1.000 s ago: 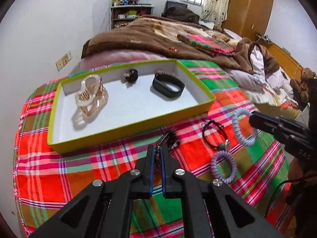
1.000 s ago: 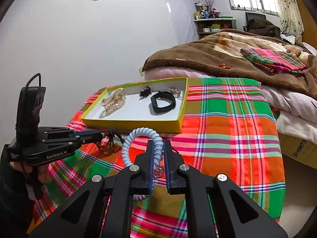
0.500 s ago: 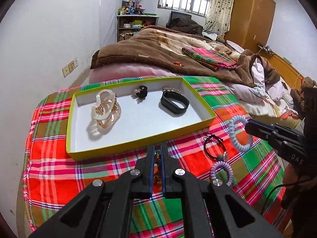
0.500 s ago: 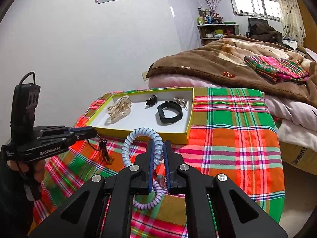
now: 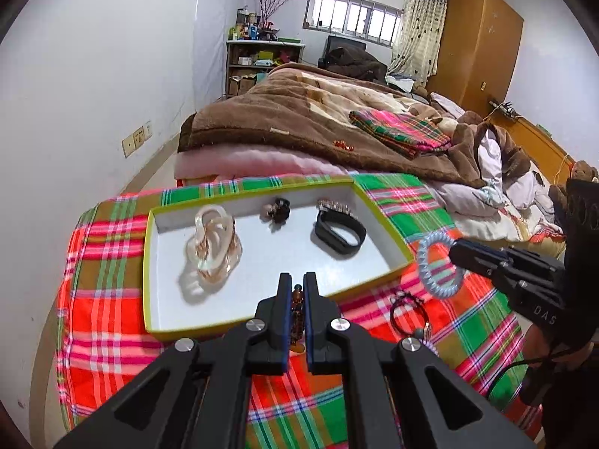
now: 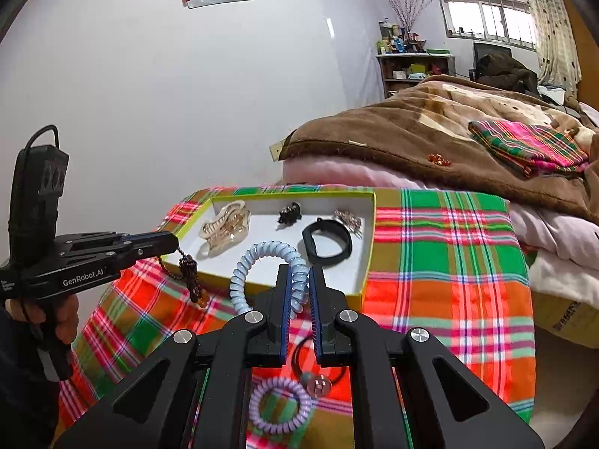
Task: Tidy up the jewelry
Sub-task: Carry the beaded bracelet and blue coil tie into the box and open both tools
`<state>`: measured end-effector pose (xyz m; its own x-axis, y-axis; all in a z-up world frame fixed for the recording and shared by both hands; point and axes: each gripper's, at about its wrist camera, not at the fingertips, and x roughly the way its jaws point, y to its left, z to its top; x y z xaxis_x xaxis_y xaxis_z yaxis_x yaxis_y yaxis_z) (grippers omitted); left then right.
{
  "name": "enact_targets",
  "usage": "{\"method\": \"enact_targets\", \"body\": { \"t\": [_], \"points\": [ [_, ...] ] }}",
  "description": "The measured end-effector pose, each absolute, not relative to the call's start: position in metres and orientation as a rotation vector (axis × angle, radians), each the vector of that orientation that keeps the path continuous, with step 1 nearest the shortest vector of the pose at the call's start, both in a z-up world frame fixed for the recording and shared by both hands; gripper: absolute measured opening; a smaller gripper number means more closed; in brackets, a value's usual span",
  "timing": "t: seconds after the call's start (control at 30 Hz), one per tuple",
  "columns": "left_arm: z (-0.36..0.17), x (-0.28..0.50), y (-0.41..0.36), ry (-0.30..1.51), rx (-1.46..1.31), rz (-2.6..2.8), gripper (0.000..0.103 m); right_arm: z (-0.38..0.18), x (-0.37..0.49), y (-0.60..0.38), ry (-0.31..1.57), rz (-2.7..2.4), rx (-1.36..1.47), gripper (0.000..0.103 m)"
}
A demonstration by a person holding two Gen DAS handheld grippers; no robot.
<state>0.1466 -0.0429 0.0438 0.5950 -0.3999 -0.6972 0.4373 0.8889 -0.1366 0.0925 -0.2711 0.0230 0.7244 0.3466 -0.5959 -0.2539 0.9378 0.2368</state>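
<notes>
While both grippers were low over the plaid cloth one second ago, they now stand higher and nearer to the yellow-rimmed tray (image 5: 389, 239), each with its piece lifted off the cloth. The left gripper (image 5: 297, 295) has its fingers almost fully closed on a brown beaded chain (image 6: 189, 275); in the right wrist view this chain hangs free from the fingertips, just beside the near left corner of the tray, with its lower end above the cloth. The right gripper (image 6: 298, 284) is closed in the same narrow way on a pale blue spiral hair tie (image 6: 262, 262), and the loop stands up in front of the near wall of the tray. In the left wrist view the same hair tie hangs just outside the tray's right near corner.

Inside the tray lie a clear claw clip (image 5: 213, 247), a small dark clip (image 5: 279, 209), a black band (image 5: 338, 230) and a sparkling piece (image 5: 335, 205) behind the band. On the plaid cloth (image 5: 105, 262), on the near side of the tray, a lilac spiral hair tie (image 6: 280, 406) and a black cord bracelet (image 5: 408, 314) are not yet collected.

I judge that picking up is finished for these two pieces and the carrying is almost done; the next step is to bring each one over the tray's wall and release it on the free white floor. Two items remain after that.
</notes>
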Motion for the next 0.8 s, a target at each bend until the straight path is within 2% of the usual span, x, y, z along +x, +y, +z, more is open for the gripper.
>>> {"method": "enact_targets", "body": {
  "t": [0.47, 0.8],
  "points": [
    [0.06, 0.192, -0.053, 0.755, 0.043, -0.503, 0.006, 0.009, 0.138, -0.252, 0.735, 0.323, 0.135, 0.009],
    [0.039, 0.229, -0.06, 0.806, 0.041, -0.51, 0.006, -0.014, 0.169, -0.233, 0.809, 0.324, 0.11, 0.009]
  ]
}}
